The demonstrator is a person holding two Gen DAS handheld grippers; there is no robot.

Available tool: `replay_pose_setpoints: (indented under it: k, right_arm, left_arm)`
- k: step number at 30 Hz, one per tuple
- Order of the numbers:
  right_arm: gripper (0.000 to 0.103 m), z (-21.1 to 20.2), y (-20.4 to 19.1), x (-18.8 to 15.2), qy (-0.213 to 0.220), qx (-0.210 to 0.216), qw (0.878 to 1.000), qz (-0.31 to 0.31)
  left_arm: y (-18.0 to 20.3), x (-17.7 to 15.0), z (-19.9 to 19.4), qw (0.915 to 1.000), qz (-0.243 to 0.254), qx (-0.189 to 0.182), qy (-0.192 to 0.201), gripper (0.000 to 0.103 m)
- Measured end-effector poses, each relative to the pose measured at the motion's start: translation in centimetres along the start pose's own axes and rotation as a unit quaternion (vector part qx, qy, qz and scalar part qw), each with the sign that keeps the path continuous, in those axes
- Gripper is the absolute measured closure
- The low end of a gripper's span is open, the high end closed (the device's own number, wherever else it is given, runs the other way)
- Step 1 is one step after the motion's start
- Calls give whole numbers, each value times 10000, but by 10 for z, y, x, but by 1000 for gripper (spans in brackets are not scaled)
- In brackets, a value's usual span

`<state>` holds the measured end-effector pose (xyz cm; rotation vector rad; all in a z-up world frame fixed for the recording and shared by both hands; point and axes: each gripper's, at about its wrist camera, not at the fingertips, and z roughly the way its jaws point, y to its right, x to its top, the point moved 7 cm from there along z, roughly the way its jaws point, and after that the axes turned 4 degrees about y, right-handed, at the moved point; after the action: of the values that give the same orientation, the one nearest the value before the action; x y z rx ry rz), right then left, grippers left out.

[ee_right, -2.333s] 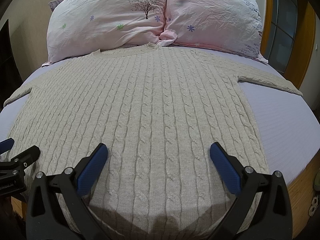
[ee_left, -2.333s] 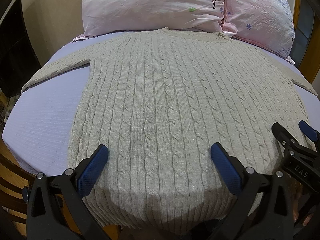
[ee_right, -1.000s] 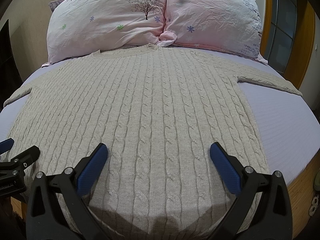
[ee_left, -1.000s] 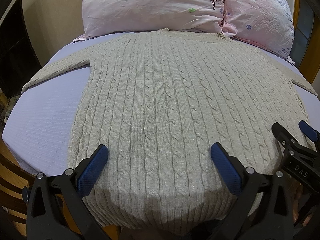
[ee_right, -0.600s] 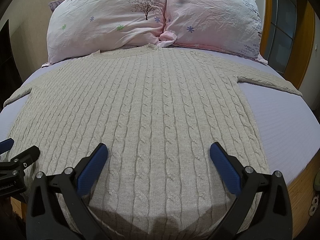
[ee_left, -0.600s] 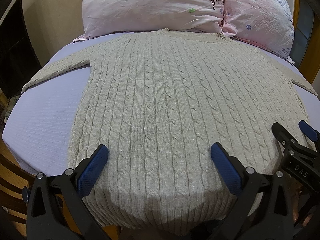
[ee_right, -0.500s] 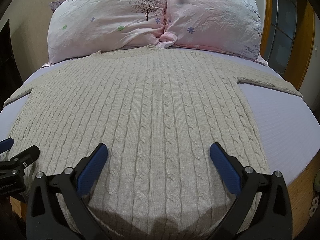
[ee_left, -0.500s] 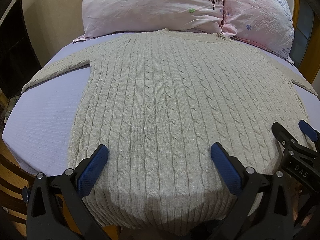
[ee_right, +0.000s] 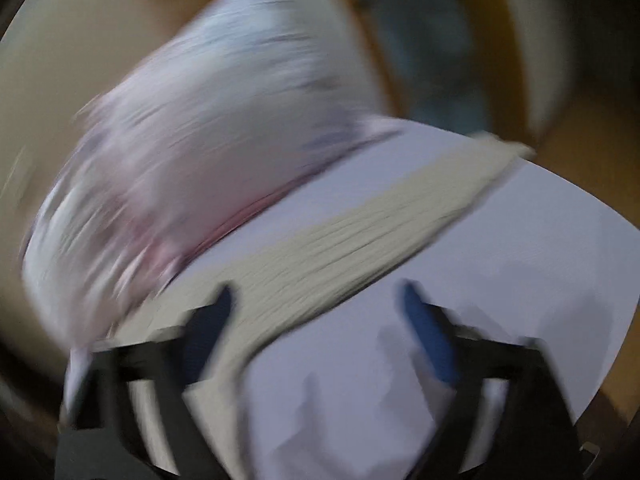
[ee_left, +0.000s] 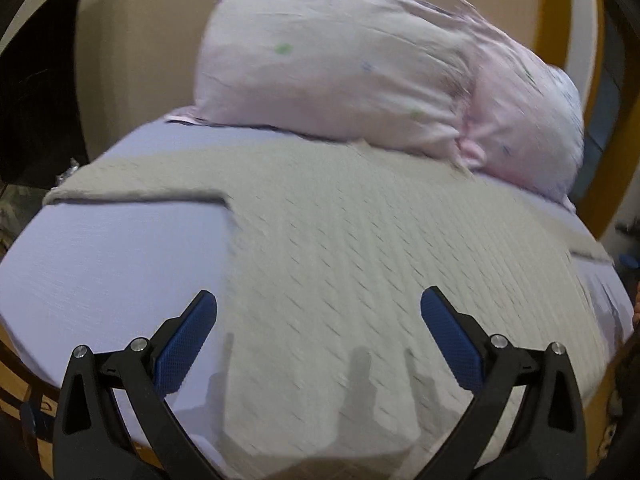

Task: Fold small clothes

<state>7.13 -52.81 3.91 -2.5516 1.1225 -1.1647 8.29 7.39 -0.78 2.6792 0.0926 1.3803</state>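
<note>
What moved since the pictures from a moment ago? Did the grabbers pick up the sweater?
Both grabbers swung apart. The left gripper shifted toward the sweater's left edge and sleeve. The right gripper swept fast toward the right sleeve; its picture is blurred. Both are open, holding nothing. The sweater still lies flat on the bed, pillows unmoved.

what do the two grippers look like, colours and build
The left gripper has two black, angular plastic fingers with triangular cut-outs and silver screw heads at the joints. Each finger ends in a blue, finely textured pad. The right gripper looks the same, black with blue pads, though motion blur hides its detail.
</note>
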Motion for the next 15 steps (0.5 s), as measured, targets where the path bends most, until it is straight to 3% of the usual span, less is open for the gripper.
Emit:
replay_pose_setpoints:
  k: [1,5,9,12,13,15]
  right_arm:
    - [51,19,31,21,-97,-403,9980,483]
    - [55,59,95,55,-236,-1169,9836,1350]
    - [59,92,119,64,-344,-1249,9745,1833]
    - [74,107,118,71,-313,-1220,9742,1873]
    - [90,113,118,76,-248,-1202,9749,1858]
    - [95,123,122,84,-223,-1237,9752,1824]
  left_arm:
    - [-12,9,5,9999,-113,39,10,1]
    - [-47,27,14,9985,-463,259,123,1]
    - [-77,41,16,9959,-745,403,314,1]
    - [-97,52,19,9930,-981,434,498,1]
    - [-101,52,17,9922,-1027,461,539,1]
    - [-111,56,20,9903,-1147,555,555,1]
